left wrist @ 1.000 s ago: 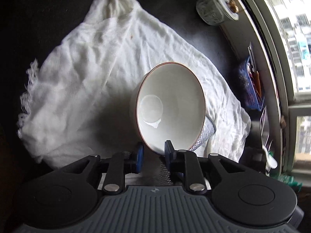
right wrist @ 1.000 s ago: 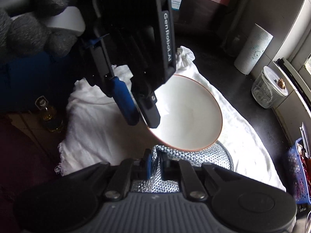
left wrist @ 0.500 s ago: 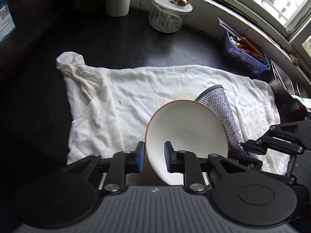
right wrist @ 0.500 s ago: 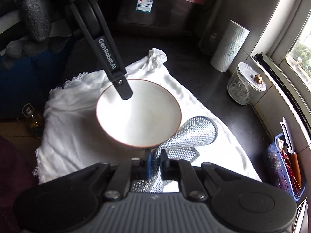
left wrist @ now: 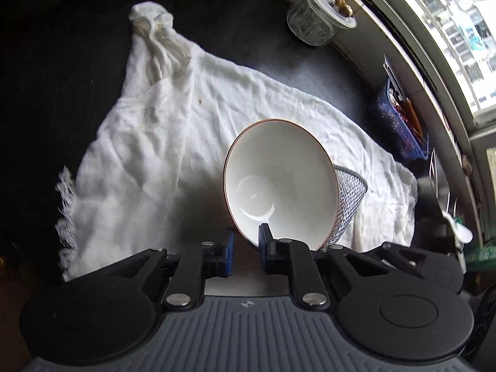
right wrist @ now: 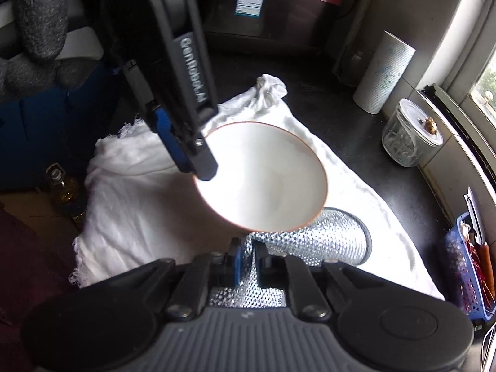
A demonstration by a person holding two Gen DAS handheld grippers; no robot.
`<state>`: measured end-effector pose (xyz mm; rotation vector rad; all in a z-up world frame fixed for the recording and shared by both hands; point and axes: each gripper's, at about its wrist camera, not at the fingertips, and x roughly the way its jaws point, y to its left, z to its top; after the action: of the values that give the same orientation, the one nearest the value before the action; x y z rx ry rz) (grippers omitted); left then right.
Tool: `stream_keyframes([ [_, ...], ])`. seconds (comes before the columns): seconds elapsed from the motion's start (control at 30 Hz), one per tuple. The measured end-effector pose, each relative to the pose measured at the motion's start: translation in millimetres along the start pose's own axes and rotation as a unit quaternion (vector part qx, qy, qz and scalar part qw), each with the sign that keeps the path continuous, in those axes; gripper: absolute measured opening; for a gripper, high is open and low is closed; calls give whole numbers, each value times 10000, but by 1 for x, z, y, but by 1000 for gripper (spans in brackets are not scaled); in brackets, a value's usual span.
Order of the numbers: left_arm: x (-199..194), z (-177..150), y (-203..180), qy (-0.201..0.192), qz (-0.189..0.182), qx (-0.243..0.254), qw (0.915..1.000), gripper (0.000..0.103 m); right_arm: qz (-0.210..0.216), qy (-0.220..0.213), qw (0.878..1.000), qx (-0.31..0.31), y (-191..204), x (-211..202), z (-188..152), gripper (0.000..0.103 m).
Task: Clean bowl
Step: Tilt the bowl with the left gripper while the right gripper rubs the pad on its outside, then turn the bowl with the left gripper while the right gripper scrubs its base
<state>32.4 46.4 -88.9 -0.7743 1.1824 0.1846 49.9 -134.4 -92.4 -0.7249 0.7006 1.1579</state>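
bowl (left wrist: 280, 183) tipped back toward camera | left hand-held gripper (left wrist: 246, 241) pinching its near rim

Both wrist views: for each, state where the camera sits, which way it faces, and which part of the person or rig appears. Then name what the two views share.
Left wrist: on the left gripper, looking steeply down along its fingers, which clamp the rim of the tilted bowl.
Right wrist: on the right gripper, facing down at the metal mesh scrubber it pinches; the left gripper and a gloved hand show.
Shared: bowl, scrubber, white cloth, glass jar, blue basket.
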Motion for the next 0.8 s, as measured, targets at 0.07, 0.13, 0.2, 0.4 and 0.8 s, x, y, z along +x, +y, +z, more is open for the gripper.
stream_keyframes([
  [0.07,1,-2,1,30,-49,-210,9998,15,23,-14,10000,-16,2,-1,0,9],
  [0.13,3,-4,2,62,-126,-410,9991,15,70,-35,9999,-73,5,-2,0,9],
  [0.2,5,-6,4,67,-188,-516,9985,18,88,-57,9999,-88,6,-2,-1,9],
  [0.4,-15,-23,-16,-285,245,773,9963,26,121,-148,9998,-66,3,-6,-7,9],
  [0.8,-9,-91,-114,-1167,1188,4797,8615,42,518,-732,9800,1776,-56,-37,-35,9],
])
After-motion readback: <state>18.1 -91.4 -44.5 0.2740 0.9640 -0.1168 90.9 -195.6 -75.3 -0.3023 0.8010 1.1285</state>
